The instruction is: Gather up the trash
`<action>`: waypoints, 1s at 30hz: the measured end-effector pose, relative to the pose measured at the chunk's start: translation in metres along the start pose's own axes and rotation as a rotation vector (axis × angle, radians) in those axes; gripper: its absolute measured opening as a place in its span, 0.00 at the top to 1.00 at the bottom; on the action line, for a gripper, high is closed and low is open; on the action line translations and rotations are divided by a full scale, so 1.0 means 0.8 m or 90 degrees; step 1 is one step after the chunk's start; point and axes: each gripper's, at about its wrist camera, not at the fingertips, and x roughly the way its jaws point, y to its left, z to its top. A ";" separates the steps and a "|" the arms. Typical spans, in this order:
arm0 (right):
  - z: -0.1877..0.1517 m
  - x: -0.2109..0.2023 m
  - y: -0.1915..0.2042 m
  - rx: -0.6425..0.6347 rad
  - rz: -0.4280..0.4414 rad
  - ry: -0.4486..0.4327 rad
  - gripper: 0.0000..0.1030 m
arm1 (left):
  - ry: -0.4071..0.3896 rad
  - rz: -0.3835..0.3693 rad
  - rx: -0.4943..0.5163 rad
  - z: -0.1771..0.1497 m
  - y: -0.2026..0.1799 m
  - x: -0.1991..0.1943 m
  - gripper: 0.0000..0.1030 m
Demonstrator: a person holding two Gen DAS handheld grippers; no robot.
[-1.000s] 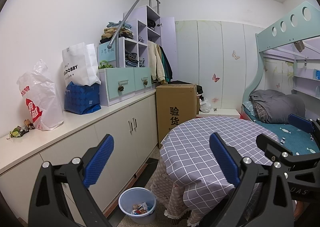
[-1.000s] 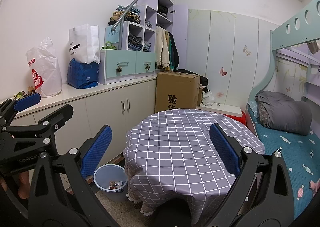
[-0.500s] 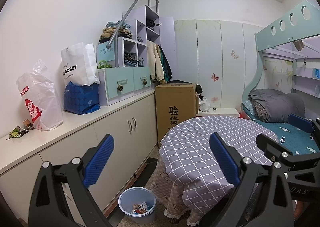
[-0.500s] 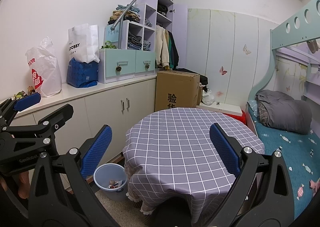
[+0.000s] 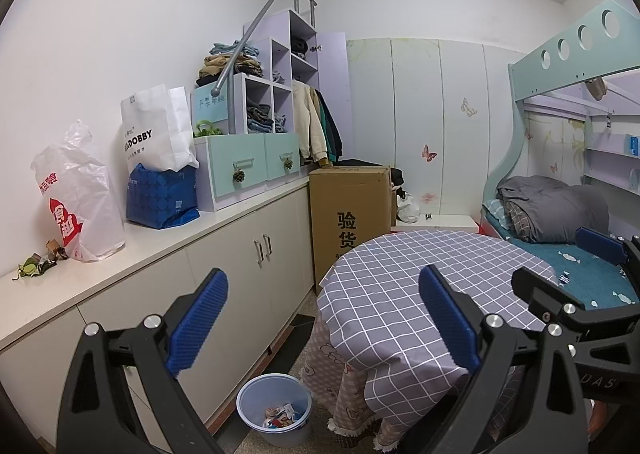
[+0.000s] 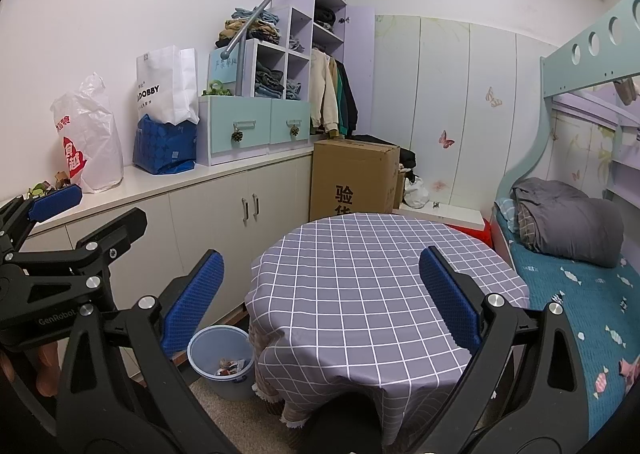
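A pale blue trash bin [image 5: 274, 410] with wrappers inside stands on the floor between the cabinets and the round table; it also shows in the right wrist view [image 6: 222, 361]. Small scraps of trash [image 5: 38, 261] lie on the white counter at the far left, next to a white plastic bag [image 5: 80, 194]. My left gripper [image 5: 324, 328] is open and empty, held above the floor near the table's left edge. My right gripper [image 6: 320, 302] is open and empty, held over the near side of the checked tablecloth [image 6: 368, 274].
White counter [image 5: 160, 250] over cabinets runs along the left wall with a white paper bag [image 5: 156, 130], a blue bag [image 5: 162, 194] and drawer units. A cardboard box [image 5: 352, 214] stands behind the table. A bunk bed [image 6: 580, 254] fills the right side.
Both views have shifted very slightly; the grippers stay open and empty. Nothing in the room has moved.
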 end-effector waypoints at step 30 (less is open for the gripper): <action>0.000 0.001 0.000 -0.003 -0.001 0.002 0.07 | 0.002 -0.004 0.002 -0.004 0.004 -0.001 0.08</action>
